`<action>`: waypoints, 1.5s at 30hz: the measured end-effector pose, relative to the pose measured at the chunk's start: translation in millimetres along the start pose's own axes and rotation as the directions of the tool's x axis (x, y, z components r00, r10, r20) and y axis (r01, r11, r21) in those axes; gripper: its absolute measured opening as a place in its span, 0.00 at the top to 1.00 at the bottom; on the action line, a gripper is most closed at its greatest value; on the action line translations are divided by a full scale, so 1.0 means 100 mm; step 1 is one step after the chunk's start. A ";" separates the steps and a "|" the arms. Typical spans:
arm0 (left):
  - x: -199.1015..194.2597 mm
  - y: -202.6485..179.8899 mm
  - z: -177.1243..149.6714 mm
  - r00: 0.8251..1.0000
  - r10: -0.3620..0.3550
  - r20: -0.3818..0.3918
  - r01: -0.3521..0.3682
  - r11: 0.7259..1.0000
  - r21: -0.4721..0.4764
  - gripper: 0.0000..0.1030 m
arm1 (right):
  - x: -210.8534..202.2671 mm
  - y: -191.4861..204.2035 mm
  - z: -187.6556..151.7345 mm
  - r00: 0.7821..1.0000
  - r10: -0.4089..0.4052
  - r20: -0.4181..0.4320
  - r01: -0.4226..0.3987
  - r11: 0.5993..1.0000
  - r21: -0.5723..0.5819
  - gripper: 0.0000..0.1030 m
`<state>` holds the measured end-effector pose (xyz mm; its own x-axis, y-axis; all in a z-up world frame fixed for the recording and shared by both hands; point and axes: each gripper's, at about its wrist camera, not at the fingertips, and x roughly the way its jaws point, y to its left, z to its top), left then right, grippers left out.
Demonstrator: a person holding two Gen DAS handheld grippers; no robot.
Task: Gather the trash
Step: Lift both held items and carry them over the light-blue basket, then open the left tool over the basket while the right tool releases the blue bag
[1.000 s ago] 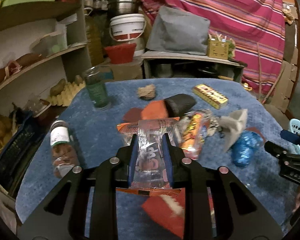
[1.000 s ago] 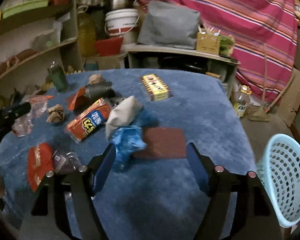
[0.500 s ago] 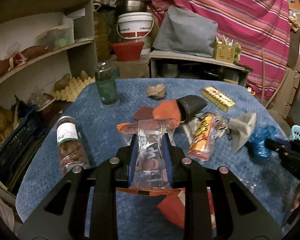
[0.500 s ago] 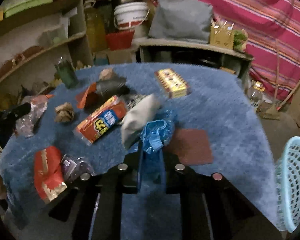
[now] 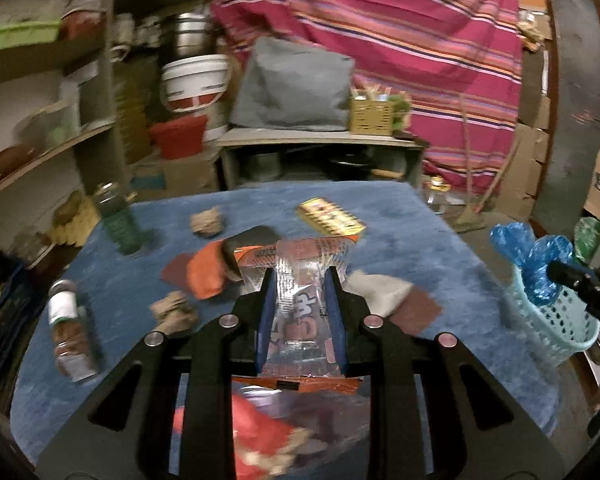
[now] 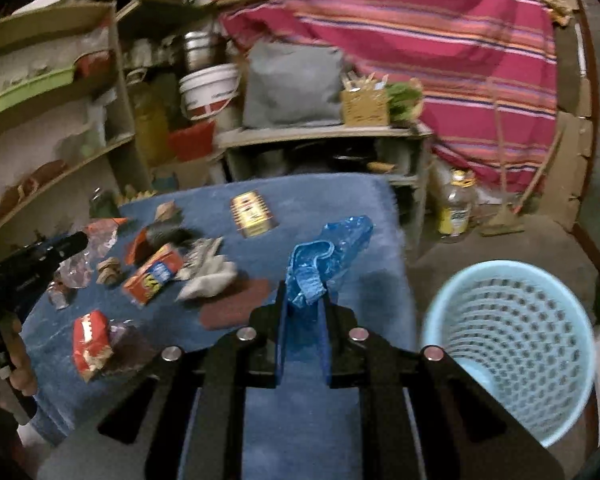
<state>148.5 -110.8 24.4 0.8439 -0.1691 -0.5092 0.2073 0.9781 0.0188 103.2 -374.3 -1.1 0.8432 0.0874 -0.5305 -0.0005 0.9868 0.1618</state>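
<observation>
Crumpled blue plastic bag (image 6: 327, 256) pinched between the closed jaws of the right gripper (image 6: 303, 316), raised above the near right edge of the blue carpeted table (image 6: 364, 208), just left of the pale blue perforated plastic basket (image 6: 512, 344). Clear crinkled snack wrapper with orange ends (image 5: 302, 304) clamped in the left gripper (image 5: 300, 312), held over the table's middle.

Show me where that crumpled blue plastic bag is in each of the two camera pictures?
Left wrist view: the blue plastic bag is at the far right edge, pinched by the other hand-held gripper, in front of the pale blue basket.
Right wrist view: the bag is at centre, sticking up from between the fingers.
Shared landmark: the yellow box on the blue table.
</observation>
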 end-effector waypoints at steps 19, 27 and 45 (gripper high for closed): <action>0.51 -2.19 0.08 0.948 -0.314 -0.049 0.318 0.937 0.148 0.77 | -0.47 -1.71 -0.21 0.965 -0.263 -0.009 0.262 0.956 0.134 0.87; 0.64 -2.88 -0.01 0.925 -0.371 -0.087 0.381 0.900 0.212 0.76 | -0.44 -2.00 -0.30 0.956 -0.293 -0.034 0.295 0.944 0.145 0.87; 0.91 -3.16 0.00 0.918 -0.375 -0.132 0.395 0.896 0.203 0.36 | -0.44 -2.21 -0.42 0.952 -0.302 -0.051 0.306 0.933 0.190 0.87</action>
<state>160.2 -435.3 -27.7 0.6312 -0.5060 -0.5878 0.6199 0.7846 -0.0097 43.5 -590.7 -48.8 0.7755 -0.2077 -0.5962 0.3593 0.9216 0.1464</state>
